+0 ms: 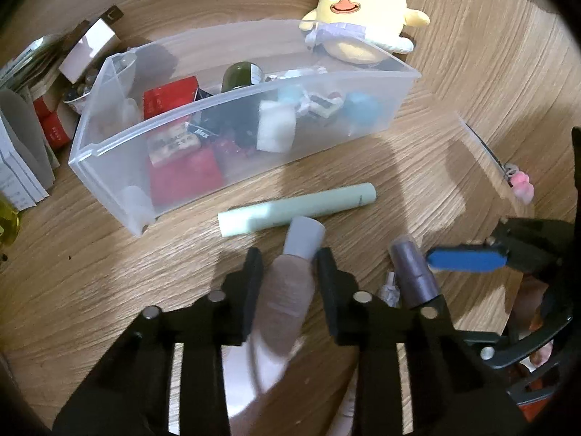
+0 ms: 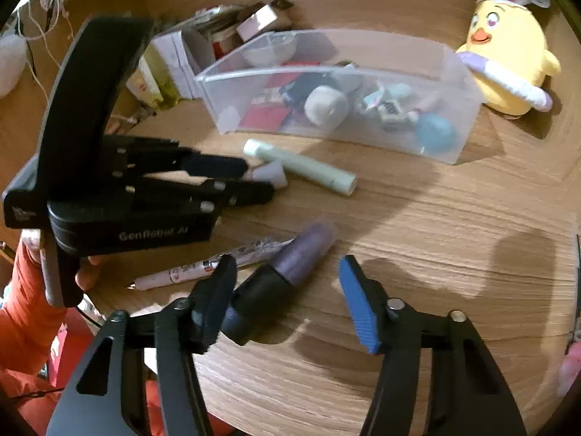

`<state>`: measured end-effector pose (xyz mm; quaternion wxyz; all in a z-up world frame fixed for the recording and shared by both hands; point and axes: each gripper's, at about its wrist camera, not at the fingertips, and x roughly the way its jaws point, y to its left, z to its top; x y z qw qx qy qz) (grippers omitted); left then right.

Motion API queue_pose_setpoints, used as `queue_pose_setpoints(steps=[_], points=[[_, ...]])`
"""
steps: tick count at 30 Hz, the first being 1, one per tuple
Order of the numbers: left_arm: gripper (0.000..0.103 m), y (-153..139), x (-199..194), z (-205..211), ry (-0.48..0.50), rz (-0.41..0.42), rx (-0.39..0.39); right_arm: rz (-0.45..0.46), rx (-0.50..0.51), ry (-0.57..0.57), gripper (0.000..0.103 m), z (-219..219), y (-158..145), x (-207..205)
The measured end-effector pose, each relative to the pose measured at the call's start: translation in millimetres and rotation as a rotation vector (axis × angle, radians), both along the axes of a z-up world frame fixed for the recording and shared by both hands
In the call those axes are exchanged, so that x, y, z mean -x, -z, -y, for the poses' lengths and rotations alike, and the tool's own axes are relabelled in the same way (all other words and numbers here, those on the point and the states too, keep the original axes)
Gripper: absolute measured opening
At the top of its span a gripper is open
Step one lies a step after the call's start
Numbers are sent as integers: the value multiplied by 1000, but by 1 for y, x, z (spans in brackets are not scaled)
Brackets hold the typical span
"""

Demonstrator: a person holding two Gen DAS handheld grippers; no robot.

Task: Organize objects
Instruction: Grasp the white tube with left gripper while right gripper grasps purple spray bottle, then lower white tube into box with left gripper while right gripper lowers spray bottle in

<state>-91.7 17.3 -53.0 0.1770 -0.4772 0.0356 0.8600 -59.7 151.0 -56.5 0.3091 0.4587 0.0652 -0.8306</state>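
My left gripper [image 1: 288,259] is shut on a beige tube with a grey cap [image 1: 290,272], held just above the wooden table; its cap also shows in the right wrist view [image 2: 270,174]. A pale green tube [image 1: 296,209] lies on the table just beyond it, also in the right wrist view [image 2: 301,165]. A clear plastic bin [image 1: 316,130] holding several small items stands behind. My right gripper [image 2: 287,290] is open, over a purple and black tube [image 2: 287,265] that lies near its left finger. A white pen [image 2: 203,267] lies beside that tube.
A yellow chick plush [image 1: 363,18] sits behind the bin's right end. Boxes and papers [image 1: 40,109] crowd the far left. A pink-tipped clip [image 1: 521,185] lies at the right. The round wooden table's edge [image 2: 326,418] is near me.
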Motion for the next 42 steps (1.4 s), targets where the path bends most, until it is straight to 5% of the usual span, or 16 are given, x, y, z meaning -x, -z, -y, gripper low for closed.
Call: queue_pose_setpoints(steps=[8,19,42], points=[[26,-1,-7,17,-17,23,-35,-23,-63,-8,28,-5,5,-3],[22,-5,-2,2,-20,-26,23,-68,-38,35,23,-12,1,1],[19,-128,-42,54,-191,-329,-123,-237,135,94,23,-29,-72,33]])
